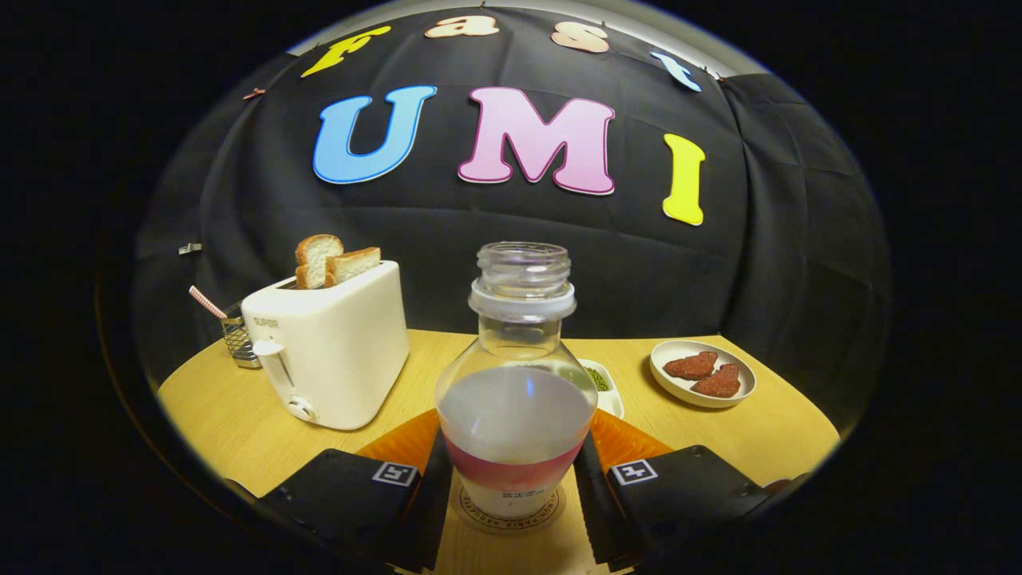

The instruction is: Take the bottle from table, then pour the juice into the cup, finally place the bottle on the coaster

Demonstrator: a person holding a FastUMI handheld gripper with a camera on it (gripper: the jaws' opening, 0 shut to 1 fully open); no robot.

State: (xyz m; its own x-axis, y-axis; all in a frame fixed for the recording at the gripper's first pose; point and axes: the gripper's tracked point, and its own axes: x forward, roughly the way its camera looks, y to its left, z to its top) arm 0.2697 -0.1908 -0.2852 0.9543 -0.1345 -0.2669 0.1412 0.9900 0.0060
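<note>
My tongs are sitting nearest, fingers hugging both flanks of the bottle, though I can't tell if they're pressing. The bottle is standing upright, uncapped, on the coaster on the table. A toaster is waiting at ten o'clock, a plate at two o'clock.

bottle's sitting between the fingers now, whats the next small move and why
Probably ease the gripper open and back straight off. The clear uncapped glass bottle stands upright on the round printed coaster, with the fingers close against its sides, so the placing looks done. I can't tell whether they press on it; go slowly to avoid tipping it.
</note>
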